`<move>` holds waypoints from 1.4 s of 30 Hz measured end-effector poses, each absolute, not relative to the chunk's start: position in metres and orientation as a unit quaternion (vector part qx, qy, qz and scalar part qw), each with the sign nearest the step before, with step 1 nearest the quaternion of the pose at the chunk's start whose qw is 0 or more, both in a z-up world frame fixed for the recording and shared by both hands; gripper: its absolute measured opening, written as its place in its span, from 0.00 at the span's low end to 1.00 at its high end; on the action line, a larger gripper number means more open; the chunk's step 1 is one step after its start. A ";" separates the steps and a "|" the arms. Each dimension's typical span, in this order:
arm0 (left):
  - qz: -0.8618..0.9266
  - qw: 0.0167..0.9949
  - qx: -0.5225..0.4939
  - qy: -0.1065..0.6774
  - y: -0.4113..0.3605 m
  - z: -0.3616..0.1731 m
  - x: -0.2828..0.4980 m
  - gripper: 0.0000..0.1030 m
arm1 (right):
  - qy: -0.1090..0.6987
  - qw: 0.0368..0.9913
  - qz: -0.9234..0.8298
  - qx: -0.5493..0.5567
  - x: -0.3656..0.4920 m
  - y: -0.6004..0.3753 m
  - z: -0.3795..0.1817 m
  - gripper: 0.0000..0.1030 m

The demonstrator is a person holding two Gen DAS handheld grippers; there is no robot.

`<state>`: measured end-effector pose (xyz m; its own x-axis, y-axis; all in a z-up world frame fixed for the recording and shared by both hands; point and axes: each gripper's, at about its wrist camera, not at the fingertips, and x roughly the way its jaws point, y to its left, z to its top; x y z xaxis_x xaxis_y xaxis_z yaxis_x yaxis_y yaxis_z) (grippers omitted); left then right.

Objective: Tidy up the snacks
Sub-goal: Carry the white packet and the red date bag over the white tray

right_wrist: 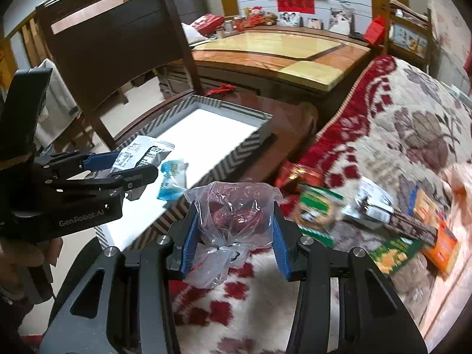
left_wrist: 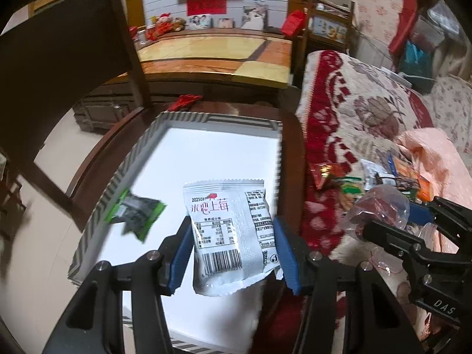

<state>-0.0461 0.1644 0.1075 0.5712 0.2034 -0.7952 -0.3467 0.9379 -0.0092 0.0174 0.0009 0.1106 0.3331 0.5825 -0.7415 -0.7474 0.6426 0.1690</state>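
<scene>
We are holding a white packet (left_wrist: 228, 236) in our left gripper (left_wrist: 233, 253), the blue pads (left_wrist: 180, 253) pressing on both its sides, barcode end toward us. It is hanging over the white floor of the tray (left_wrist: 118, 174), whose striped rim is sitting on a dark wooden chair (left_wrist: 59, 59). A green packet (left_wrist: 135, 215) is lying inside the tray, near its left rim. Our right gripper (right_wrist: 233, 236) is clenching a clear bag (right_wrist: 236, 215) with something dark red inside, its knot hanging down between the pads. That bag is hovering over the red-and-cream blanket (right_wrist: 398, 124), just beside the tray's near corner. A blue packet (right_wrist: 172, 183) is resting in the tray close to that corner. More snacks (right_wrist: 383, 215) are lying scattered on the blanket to the right, blurred.
</scene>
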 end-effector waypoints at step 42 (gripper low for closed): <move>0.220 0.841 -0.157 0.468 0.247 0.058 -0.057 0.55 | 0.437 0.763 0.444 -0.171 0.051 0.156 0.067 0.42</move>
